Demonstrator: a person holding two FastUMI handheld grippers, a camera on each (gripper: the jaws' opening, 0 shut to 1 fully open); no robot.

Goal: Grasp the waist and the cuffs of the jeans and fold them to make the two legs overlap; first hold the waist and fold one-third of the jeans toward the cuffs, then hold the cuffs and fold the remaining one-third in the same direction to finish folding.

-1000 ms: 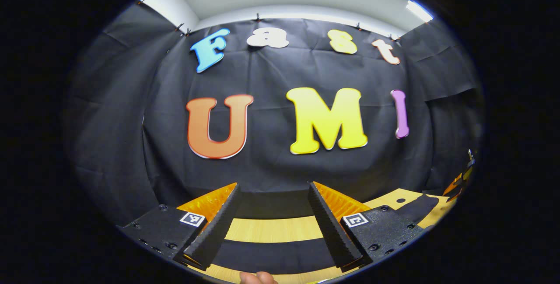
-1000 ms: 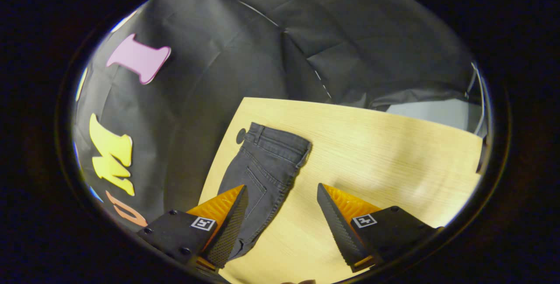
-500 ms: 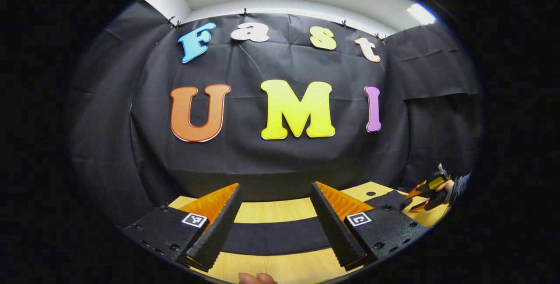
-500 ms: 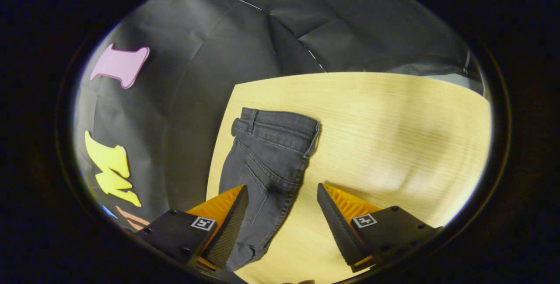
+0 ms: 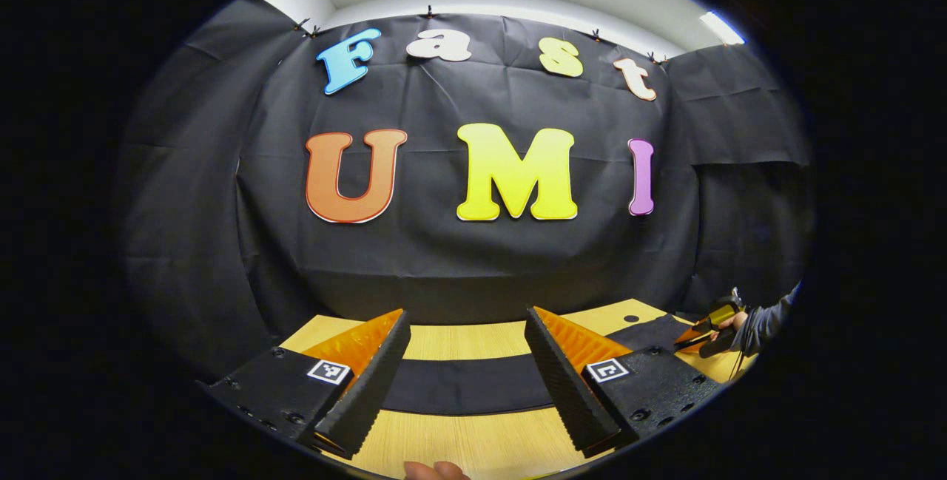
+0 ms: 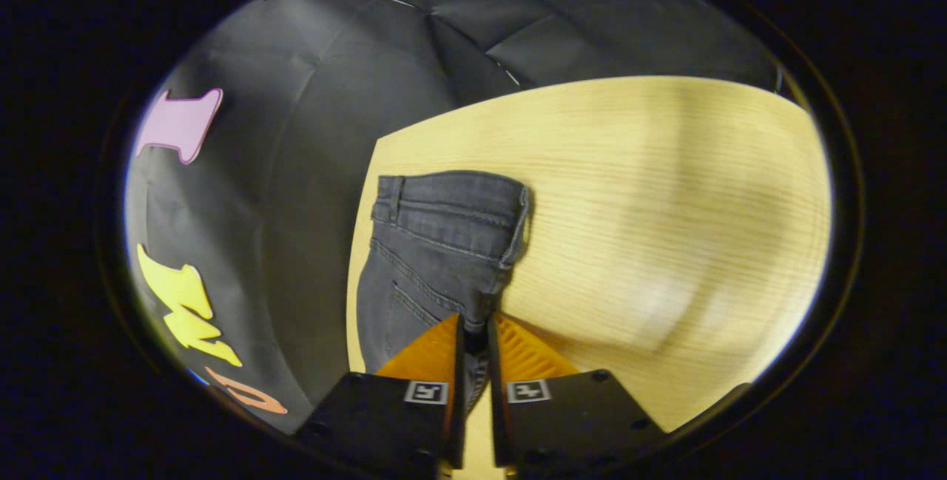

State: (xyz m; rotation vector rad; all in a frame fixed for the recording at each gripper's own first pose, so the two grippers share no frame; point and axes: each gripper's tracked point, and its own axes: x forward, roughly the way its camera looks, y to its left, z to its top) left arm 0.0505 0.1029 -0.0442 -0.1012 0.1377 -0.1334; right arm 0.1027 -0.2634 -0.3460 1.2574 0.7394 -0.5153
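Observation:
The dark grey jeans (image 6: 444, 236) lie flat on the wooden table (image 6: 651, 191), waistband at the far end near the table's left edge. My right gripper (image 6: 475, 321) is shut on the jeans' right-hand edge just below the waist, with denim showing in the thin gap between its fingers. In the left gripper view the jeans (image 5: 466, 384) run as a dark band across the table (image 5: 473, 339). My left gripper (image 5: 466, 311) hovers above that band, open, nothing between its fingers. The right gripper (image 5: 703, 336) appears far right, low over the jeans.
A hand and grey sleeve (image 5: 762, 321) hold the right gripper. A small dark round mark (image 5: 630, 318) sits on the table beyond the jeans. The black booth wall (image 6: 311, 191) stands close along the table's far edge. A person's fingertip (image 5: 436, 471) shows at the bottom.
My right gripper has come down toward the jeans and gone from wide open to shut on their edge. My left gripper stays open and has shifted only slightly.

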